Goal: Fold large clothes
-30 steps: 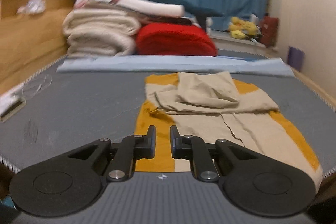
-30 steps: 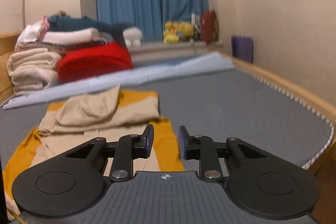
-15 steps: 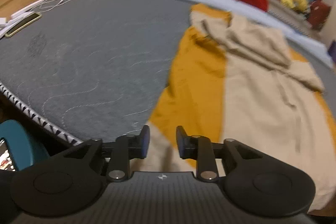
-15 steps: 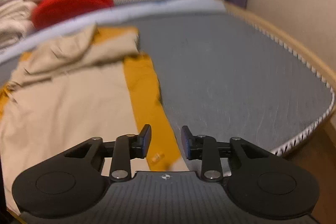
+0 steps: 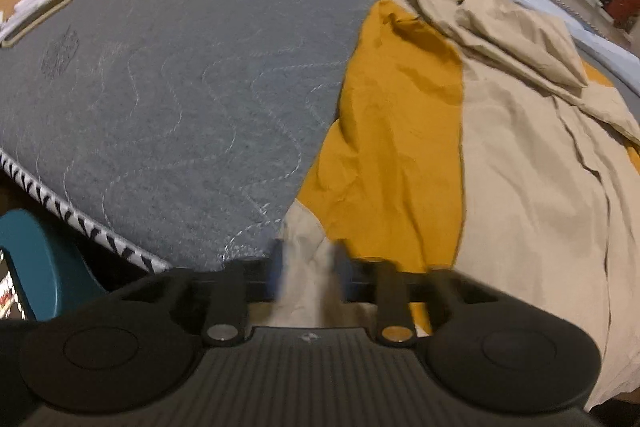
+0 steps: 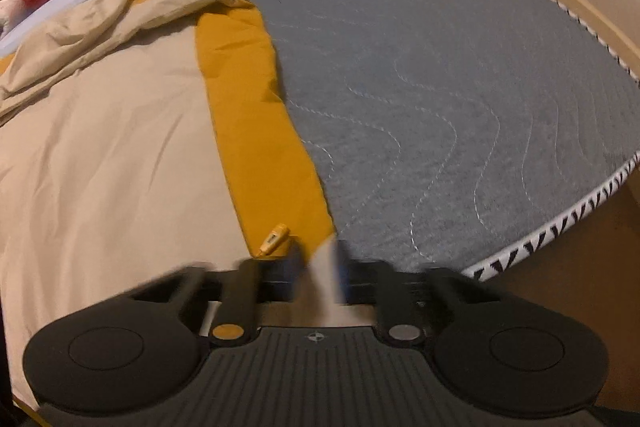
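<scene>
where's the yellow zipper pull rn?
Right wrist view: the zipper pull lies on the garment's mustard strip at its near hem, just left of the right claw.

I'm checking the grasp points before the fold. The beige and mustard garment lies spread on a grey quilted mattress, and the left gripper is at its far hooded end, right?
Not quite. The left gripper is at the near bottom corner of the garment, its jaws closing with beige cloth between them, as the left wrist view shows. The garment does lie on the grey quilted mattress.
</scene>
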Available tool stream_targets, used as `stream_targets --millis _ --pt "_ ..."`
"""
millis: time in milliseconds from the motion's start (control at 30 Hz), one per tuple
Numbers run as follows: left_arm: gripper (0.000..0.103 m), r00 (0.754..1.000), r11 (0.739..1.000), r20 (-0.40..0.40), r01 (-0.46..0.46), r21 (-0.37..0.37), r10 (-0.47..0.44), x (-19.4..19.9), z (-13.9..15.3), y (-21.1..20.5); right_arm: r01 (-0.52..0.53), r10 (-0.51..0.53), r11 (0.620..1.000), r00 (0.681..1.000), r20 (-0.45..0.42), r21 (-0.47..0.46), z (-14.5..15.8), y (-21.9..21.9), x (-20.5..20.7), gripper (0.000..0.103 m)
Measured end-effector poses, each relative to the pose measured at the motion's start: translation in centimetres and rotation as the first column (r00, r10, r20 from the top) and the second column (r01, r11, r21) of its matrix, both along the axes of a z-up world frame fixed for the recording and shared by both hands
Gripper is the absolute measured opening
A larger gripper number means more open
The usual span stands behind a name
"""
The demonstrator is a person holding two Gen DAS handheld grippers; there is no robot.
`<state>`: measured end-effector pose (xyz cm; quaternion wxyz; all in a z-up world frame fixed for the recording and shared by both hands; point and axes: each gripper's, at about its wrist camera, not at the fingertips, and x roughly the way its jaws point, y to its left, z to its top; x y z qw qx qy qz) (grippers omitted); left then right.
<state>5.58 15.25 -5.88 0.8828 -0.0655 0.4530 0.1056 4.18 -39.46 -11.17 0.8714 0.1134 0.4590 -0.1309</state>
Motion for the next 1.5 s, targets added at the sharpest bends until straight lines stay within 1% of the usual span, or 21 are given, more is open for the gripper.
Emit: stream_targets --millis 33,167,267,333,467,600,733,767,867,933,1000,1033,1067,1167,1233,1300,1333,1367,1433,1467,1500 --pt "0.005 1.000 1.000 0.017 0.008 0.013 -0.008 -0.4 0.6 -0.1 -0.002 0.002 1.000 1.000 0.021 0.011 0.4 -0.1 0.1 0.003" --pt "0.006 0.997 0.998 0.072 -0.001 -0.067 0.006 -1.0 1.9 0.5 0.022 -0.028 0.999 0.992 0.120 0.049 2.5 -0.4 -1.2 0.003" --pt "0.009 0.999 0.986 -0.004 -0.033 -0.163 0.033 -0.2 0.6 1.5 0.042 -0.047 0.997 0.996 0.070 0.065 1.6 -0.8 -1.1 0.005" --pt "0.012 0.998 0.981 -0.038 -0.059 -0.185 0.053 0.0 -0.2 1.9 0.050 -0.052 0.995 0.998 0.018 0.080 0.6 -0.9 -0.7 0.011" --pt "0.019 0.997 0.986 -0.048 -0.061 -0.157 0.054 0.4 -0.7 2.1 0.045 -0.044 0.998 0.999 -0.019 0.052 0.0 -0.5 -0.6 0.013" --pt "0.021 0.998 0.992 -0.038 -0.048 -0.117 0.044 0.4 -0.9 1.6 0.031 -0.030 0.999 0.999 -0.027 0.032 -0.2 -0.3 -0.4 0.014" --pt "0.041 0.998 0.998 -0.037 -0.049 -0.050 0.047 0.0 -0.7 1.2 0.007 -0.007 1.000 0.999 -0.036 0.005 -0.2 0.1 -0.6 0.018" --pt "0.041 0.998 0.997 -0.039 -0.056 -0.050 0.054 -0.1 -0.7 1.3 0.002 -0.002 1.000 0.999 -0.039 -0.002 -0.2 0.3 -0.6 0.023" --pt "0.041 0.998 0.998 -0.044 -0.042 -0.047 0.040 0.1 -0.8 1.3 -0.020 0.019 0.999 0.999 -0.048 -0.026 -0.3 0.7 -0.5 0.028" --pt "0.039 0.999 0.999 -0.045 -0.016 -0.033 0.015 0.1 -0.9 0.9 -0.033 0.031 0.998 0.998 -0.053 -0.049 -0.3 1.2 -0.4 0.028" --pt "0.013 0.999 1.000 -0.036 0.026 -0.016 -0.026 0.0 -0.7 0.3 -0.039 0.036 0.998 0.998 -0.053 -0.055 -0.3 1.3 -0.4 0.027" --pt "0.005 0.999 0.999 -0.024 0.043 -0.004 -0.043 -0.1 -0.3 0.1 -0.040 0.037 0.998 0.998 -0.050 -0.056 -0.2 1.3 -0.5 0.016" --pt "0.005 0.999 0.999 0.010 0.050 0.020 -0.050 -0.4 0.4 -0.1 -0.041 0.038 0.998 0.998 -0.039 -0.057 0.0 1.3 -0.6 0.005" --pt "0.005 0.993 0.998 0.096 0.065 0.022 -0.067 -1.1 2.1 -0.2 -0.029 0.030 0.999 0.999 0.029 -0.035 1.2 1.2 -1.1 0.003" --pt "0.006 0.996 0.998 0.056 0.067 -0.008 -0.067 -0.7 1.5 0.0 -0.018 0.020 0.999 0.999 0.040 -0.033 1.4 0.9 -1.2 0.003" --pt "0.019 0.999 0.998 -0.030 0.042 -0.055 -0.044 0.0 -0.1 0.5 -0.003 0.003 1.000 1.000 0.010 -0.021 0.9 0.5 -0.9 0.007" --pt "0.023 0.997 0.998 -0.064 0.027 -0.064 -0.031 0.1 -0.9 0.8 0.009 -0.009 1.000 1.000 -0.008 -0.015 0.6 0.4 -0.8 0.014" --pt "0.024 0.998 0.998 -0.055 0.025 -0.059 -0.028 0.1 -1.0 0.8 0.015 -0.015 1.000 0.999 -0.030 -0.002 0.2 0.2 -0.7 0.015" --pt "0.024 0.998 0.998 -0.053 0.035 -0.045 -0.038 0.1 -0.8 0.4 0.003 -0.003 1.000 0.999 -0.035 -0.014 -0.1 0.5 -0.8 0.015" --pt "0.022 0.997 0.998 -0.055 0.043 -0.038 -0.045 0.1 -0.8 0.3 -0.007 0.006 1.000 0.999 -0.036 -0.030 -0.1 0.7 -0.7 0.013" --pt "0.016 0.997 0.998 -0.053 0.046 -0.031 -0.048 0.1 -0.7 0.2 -0.013 0.011 0.999 0.999 -0.033 -0.041 0.0 0.9 -0.7 0.011"
